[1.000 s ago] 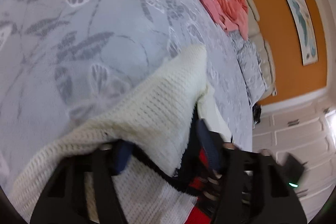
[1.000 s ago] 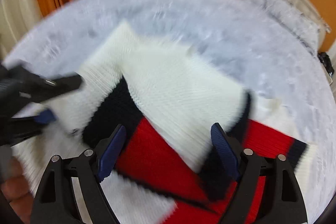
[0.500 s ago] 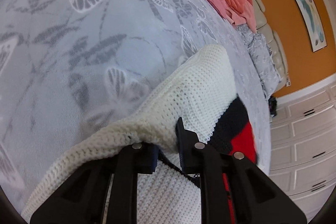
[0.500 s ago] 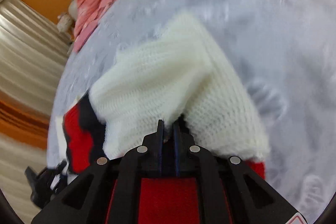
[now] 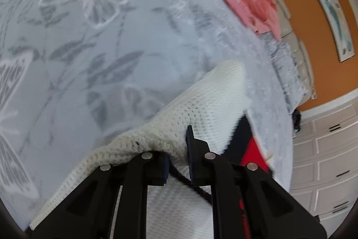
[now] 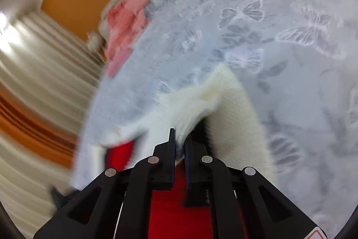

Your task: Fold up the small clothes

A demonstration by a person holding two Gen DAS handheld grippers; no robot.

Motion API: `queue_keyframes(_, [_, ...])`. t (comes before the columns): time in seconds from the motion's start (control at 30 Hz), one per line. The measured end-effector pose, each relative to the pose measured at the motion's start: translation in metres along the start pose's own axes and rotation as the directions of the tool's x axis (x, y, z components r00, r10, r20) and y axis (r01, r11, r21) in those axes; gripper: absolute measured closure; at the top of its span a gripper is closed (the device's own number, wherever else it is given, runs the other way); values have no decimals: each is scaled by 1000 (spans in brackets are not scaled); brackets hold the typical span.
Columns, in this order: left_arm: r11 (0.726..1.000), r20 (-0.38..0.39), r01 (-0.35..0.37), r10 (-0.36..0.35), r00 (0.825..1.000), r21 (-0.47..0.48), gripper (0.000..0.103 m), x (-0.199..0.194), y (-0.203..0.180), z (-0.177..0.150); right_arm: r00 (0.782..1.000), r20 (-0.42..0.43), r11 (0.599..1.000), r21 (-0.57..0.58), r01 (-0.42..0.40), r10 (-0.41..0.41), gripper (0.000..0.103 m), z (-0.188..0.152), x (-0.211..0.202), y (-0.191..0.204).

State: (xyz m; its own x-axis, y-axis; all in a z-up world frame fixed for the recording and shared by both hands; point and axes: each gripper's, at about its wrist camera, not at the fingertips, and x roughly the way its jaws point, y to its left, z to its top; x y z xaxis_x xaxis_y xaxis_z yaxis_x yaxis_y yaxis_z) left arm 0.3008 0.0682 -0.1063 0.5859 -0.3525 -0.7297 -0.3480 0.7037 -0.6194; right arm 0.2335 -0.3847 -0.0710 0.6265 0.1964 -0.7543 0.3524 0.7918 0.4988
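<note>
Sweater (image 5: 197,109) lifts off the butterfly bedspread (image 5: 94,41) ahead of you, left gripper (image 5: 176,149) and right gripper (image 6: 179,145) each pinched on a cream edge, span running between them.

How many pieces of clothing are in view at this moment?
2. A white knit sweater with red and dark panels, pinched by both grippers, left gripper and right gripper. A pink garment lies at the bed's far edge. Others may be hidden.

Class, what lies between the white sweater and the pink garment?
Left wrist view: only bare butterfly blanket between sweater and pink garment.
</note>
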Motion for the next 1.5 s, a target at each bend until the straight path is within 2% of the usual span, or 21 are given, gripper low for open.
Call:
queue_keyframes(0.03, [1000,6,5,-5,1000,-2,91,1,3,-2,999,-40,1000,-8,27,-27,98,-6,12,-8])
queue_keyframes(0.13, [998,32,-29,27,999,60,91,-3,-5,-7,1000,-17,1000,-3,-8,7,97,-2,2,-7])
queue_keyframes(0.23, [998,41,-16,13,999,57,91,-9,-5,-3,999,26,998,-34,-46,47,97,0,-15,1])
queue_keyframes(0.3, [998,30,-25,24,999,50,91,-6,-1,-1,999,-29,999,-43,14,-16,98,-5,1,-9])
queue_keyframes(0.33, [999,22,-26,25,999,47,91,-3,1,-2,999,-49,999,-33,10,-11,100,-8,8,-17])
queue_keyframes(0.47, [996,29,-38,35,999,81,90,-8,-4,-4,1000,-3,1000,2,-1,1,96,-4,-22,-12])
queue_keyframes(0.6, [997,29,-9,6,1000,76,89,-16,0,-3,998,69,998,-68,14,-9,95,-14,-52,-4])
queue_keyframes(0.67, [996,18,-27,26,1000,83,89,-11,1,-4,999,51,995,-104,3,3,96,-15,-48,2])
queue_keyframes(0.73, [997,28,-27,25,999,73,89,-9,3,-4,999,-3,990,-130,51,-52,96,-13,-25,3])
queue_keyframes(0.77, [996,32,-34,31,999,80,89,-8,2,-5,993,-55,987,-131,97,-105,101,-11,-6,-4])
queue_keyframes(0.83, [995,23,-36,34,999,88,89,-10,1,-5,997,-54,995,-76,58,-62,103,-12,-7,-21])
queue_keyframes(0.9, [996,-24,-13,15,1000,90,85,-17,0,-5,999,-40,999,-4,36,-36,94,-14,-30,-26])
queue_keyframes(0.93, [996,-49,1,3,999,90,82,-24,1,-6,999,-24,1000,-12,21,-21,92,-20,-48,-25])
queue_keyframes(0.97, [995,-72,13,-6,997,100,73,-37,5,-9,1000,-20,999,-28,21,-22,88,-27,-59,-24])
queue_keyframes(1.0, [993,-79,25,-16,997,113,67,-49,9,-12,999,-17,998,-60,33,-34,78,-40,-78,-24])
queue_keyframes(1.07, [987,-69,23,-12,998,157,42,-86,26,-22,998,-21,994,-97,56,-59,61,-70,-112,-25])
queue_keyframes(1.17, [986,-79,-21,35,996,165,32,-133,66,-42,992,-98,993,-103,63,-73,55,-125,-148,-38])
queue_keyframes(1.23, [990,-132,-33,52,990,137,29,-152,91,-56,975,-208,995,-89,55,-73,50,-164,-165,-49])
queue_keyframes(1.3, [995,-213,-39,58,975,96,27,-167,119,-77,947,-319,998,-58,21,-39,50,-198,-172,-56])
queue_keyframes(1.43, [998,-304,7,12,952,60,25,-181,137,-112,890,-450,997,55,-53,72,44,-234,-171,-56])
queue_keyframes(1.5, [998,-349,48,-35,937,29,20,-179,134,-123,882,-458,993,92,-79,113,44,-241,-166,-52])
